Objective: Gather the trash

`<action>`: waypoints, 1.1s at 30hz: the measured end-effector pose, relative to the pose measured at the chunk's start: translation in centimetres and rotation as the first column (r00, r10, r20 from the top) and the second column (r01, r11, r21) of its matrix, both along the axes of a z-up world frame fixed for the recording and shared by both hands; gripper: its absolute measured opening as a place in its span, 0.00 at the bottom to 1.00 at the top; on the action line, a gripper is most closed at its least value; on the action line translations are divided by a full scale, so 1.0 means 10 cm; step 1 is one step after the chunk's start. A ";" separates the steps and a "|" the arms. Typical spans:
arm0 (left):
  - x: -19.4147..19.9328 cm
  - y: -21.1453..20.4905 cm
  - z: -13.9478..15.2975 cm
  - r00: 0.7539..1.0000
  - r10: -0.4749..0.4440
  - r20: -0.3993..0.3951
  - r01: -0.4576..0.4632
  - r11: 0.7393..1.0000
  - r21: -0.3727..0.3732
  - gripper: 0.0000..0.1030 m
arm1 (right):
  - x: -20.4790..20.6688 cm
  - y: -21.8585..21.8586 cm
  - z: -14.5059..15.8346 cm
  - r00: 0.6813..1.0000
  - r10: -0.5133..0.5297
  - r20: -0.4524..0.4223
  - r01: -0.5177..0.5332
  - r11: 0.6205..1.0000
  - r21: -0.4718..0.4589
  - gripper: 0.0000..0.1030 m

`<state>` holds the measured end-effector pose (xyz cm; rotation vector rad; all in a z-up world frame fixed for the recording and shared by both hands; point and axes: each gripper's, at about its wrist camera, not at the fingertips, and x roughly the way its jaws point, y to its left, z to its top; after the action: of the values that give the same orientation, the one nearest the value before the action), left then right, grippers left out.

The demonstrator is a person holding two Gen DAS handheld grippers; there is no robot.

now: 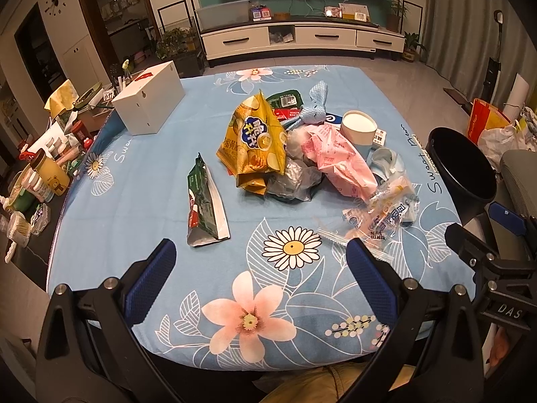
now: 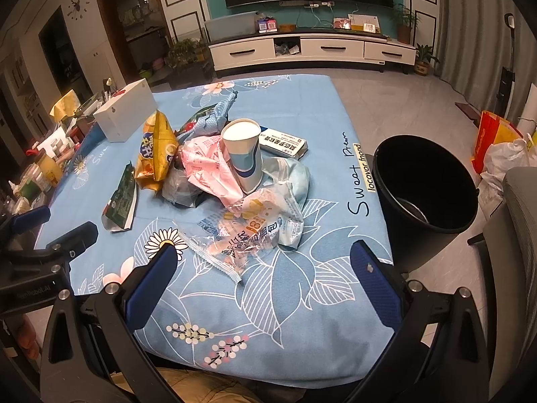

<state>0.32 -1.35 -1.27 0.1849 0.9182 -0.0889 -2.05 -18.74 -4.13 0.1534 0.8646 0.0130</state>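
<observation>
**A:** So where's the trash sitting? Going left to right: the green pouch [image 1: 206, 206] lies flat, ahead of the left tongs [image 1: 260, 263] and a bit to their left, apart from the rest. Then the pile further ahead: yellow chip bag [image 1: 255, 137], grey plastic [image 1: 293, 176], pink wrapper [image 1: 339, 159], paper cup [image 1: 358, 127]. The clear bag [image 2: 248, 231] is just ahead of the right tongs [image 2: 263, 267], nearly between the fingers. Black bin [image 2: 426, 184] stands off the table edge, to the right of the right tongs.

**B:** Tongs holding anything?

**A:** Nope, both are spread wide and empty, hovering over the blue cloth [image 1: 161, 181].

**B:** How would that stuff handle, though?

**A:** It all looks feather-light. The clear bag is probably thin, slick and crinkly, so pinching a bunched fold or the zip strip beats a flat face. The chip bag is puffy foil and would squash, so its crimped top is a good spot. The cup is stiff-ish but crushes easily, so the rim or a gentle squeeze across the wall. The pouch lies flat, so its raised torn edge is likely the only handle.

**B:** Clear bag first then, since it's closest to both tongs and bin?

**A:** That'd be the guess.
</observation>
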 end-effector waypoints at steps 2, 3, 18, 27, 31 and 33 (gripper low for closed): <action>0.02 0.00 -0.02 1.000 -0.009 -0.008 0.009 1.000 -0.020 0.98 | 0.01 -0.04 -0.02 1.000 0.001 0.005 -0.002 1.000 0.017 0.97; 0.02 0.00 -0.03 1.000 -0.018 -0.015 0.018 0.999 -0.041 0.98 | 0.01 -0.08 -0.04 1.000 0.009 0.008 -0.010 0.999 0.041 0.97; 0.32 -0.30 -0.82 0.970 -0.230 -0.080 0.198 0.935 -0.293 0.98 | 0.14 -0.76 -0.64 0.999 -0.026 -0.022 0.031 0.951 0.309 0.97; 0.75 -0.82 -1.11 0.919 -0.388 -0.069 0.360 0.899 -0.249 0.76 | 0.37 -0.97 -0.80 0.998 -0.057 -0.035 0.065 0.940 0.335 0.97; 0.87 -0.94 -1.22 0.892 -0.436 -0.118 0.397 0.882 -0.256 0.37 | 0.51 -1.04 -0.81 0.998 -0.053 -0.031 0.061 0.935 0.350 0.97; 0.88 -0.96 -1.27 0.876 -0.463 -0.132 0.418 0.868 -0.268 0.26 | 0.60 -1.08 -0.82 0.998 -0.052 -0.034 0.061 0.930 0.362 0.97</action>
<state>9.07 -10.94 -13.98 0.1689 1.0367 -0.6518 3.99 -29.55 -12.37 0.5275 0.8753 0.1181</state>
